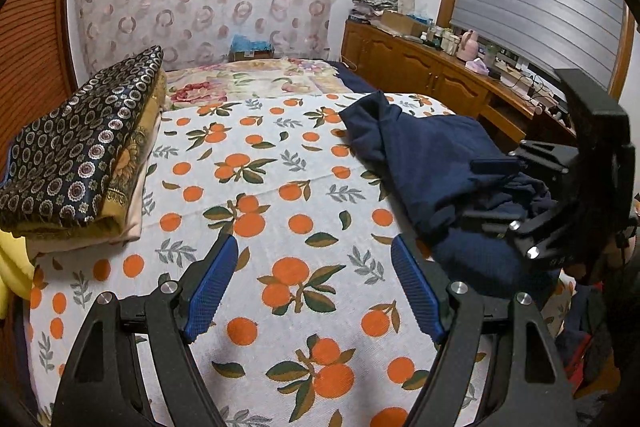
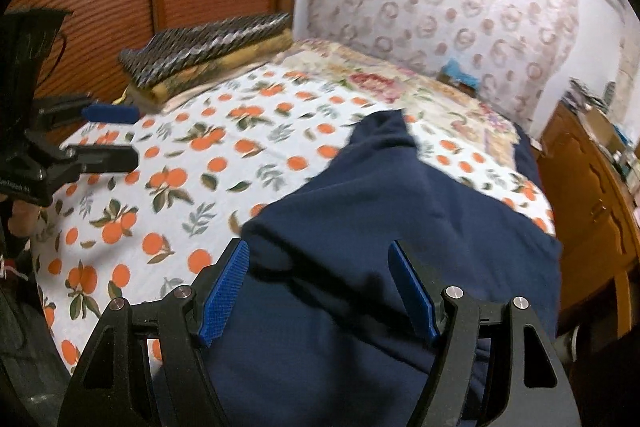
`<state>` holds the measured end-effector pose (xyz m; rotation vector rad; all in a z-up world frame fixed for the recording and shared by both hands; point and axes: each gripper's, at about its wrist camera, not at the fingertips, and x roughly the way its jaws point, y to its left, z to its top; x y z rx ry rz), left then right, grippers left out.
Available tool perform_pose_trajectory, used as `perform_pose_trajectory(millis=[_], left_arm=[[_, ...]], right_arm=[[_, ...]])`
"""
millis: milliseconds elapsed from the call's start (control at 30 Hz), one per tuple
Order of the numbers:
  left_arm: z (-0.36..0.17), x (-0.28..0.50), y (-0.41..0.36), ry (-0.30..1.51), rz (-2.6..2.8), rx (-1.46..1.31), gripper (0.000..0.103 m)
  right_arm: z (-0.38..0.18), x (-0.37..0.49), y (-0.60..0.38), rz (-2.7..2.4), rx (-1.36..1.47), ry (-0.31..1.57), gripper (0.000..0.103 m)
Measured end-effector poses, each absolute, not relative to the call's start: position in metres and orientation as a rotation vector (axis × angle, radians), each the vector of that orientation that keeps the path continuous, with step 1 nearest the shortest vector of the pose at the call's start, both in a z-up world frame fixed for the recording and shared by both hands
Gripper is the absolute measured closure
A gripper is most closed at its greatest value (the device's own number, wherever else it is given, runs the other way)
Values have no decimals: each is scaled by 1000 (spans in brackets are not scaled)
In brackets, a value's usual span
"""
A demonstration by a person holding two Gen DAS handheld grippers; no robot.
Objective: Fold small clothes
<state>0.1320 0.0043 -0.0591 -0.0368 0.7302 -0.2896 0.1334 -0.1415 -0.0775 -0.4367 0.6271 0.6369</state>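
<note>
- While the navy garment [image 2: 400, 227] is lying crumpled on the orange-print bedspread [image 1: 260, 187], both claws are hovering with their jaws apart and holding nothing.
- Right claw [image 2: 320, 291] is hanging directly over the cloth, which is bunching beneath and ahead of it; closing here is likely grabbing several layers together.
- Left claw [image 1: 316, 283] is sitting over bare bedspread, the garment off to its right; pinching now risks catching the bedspread instead.

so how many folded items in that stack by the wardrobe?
3 visible: dark circle-print piece on top, mustard sunflower-print one under it, pale one at the bottom. More may be hidden behind.
</note>
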Motion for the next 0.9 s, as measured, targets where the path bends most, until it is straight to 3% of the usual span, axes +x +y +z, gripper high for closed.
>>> perform_pose_trajectory(millis=[333,367,500,533,900], left_arm=[[-64,131,3,741,-301,-34,23],[-64,131,3,742,-302,-34,23],[-66,130,3,745,-302,-33,23],[-67,130,3,747,-302,-34,23],[-68,130,-1,750,-316,-30,23]], right_arm=[[-93,161,-119,618,-540,699,29],[-92,164,-120,612,-531,699,32],[-80,174,-130,610,-450,694,83],[-77,175,-133,621,-430,693,89],[-8,189,-205,485,-307,544,94]])
